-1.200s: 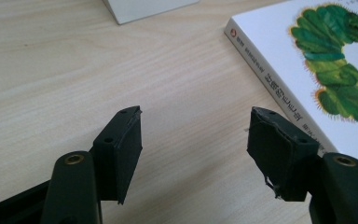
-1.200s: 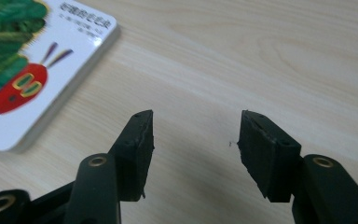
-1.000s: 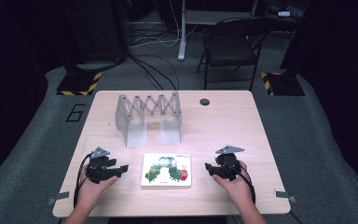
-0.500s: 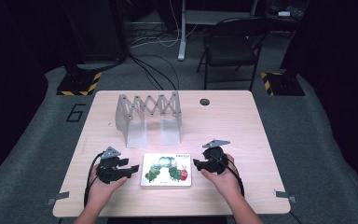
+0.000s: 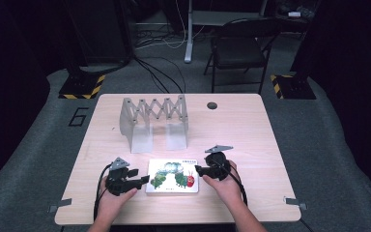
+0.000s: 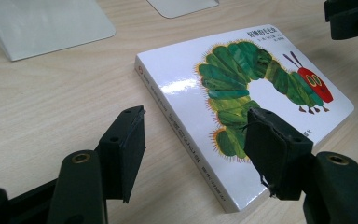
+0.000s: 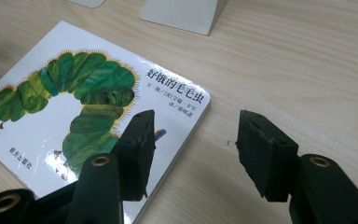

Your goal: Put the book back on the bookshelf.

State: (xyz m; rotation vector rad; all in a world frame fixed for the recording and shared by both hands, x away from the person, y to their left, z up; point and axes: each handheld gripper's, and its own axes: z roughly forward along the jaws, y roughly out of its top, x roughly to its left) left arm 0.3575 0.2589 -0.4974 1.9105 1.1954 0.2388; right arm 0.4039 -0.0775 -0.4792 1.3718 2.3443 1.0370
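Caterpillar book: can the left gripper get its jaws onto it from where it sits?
Probably yes. The left gripper stands open at the book's spine edge, nothing between; the right gripper is at the opposite edge.

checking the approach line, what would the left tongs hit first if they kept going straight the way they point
Most likely the picture book: the left tongs stand open astride its near corner, one jaw over the cover, one beside the spine. Whether they clear it in height is unclear.

A light wooden desk [image 5: 251,145] sits mid-frame on grey floor. Lying flat near its lower edge, centre frame, is a white picture book [image 5: 172,176] with a green caterpillar cover. Above it, toward the upper left, stands a grey accordion-style rack [image 5: 153,121]. A small dark round hole [image 5: 212,105] marks the desk's upper right.
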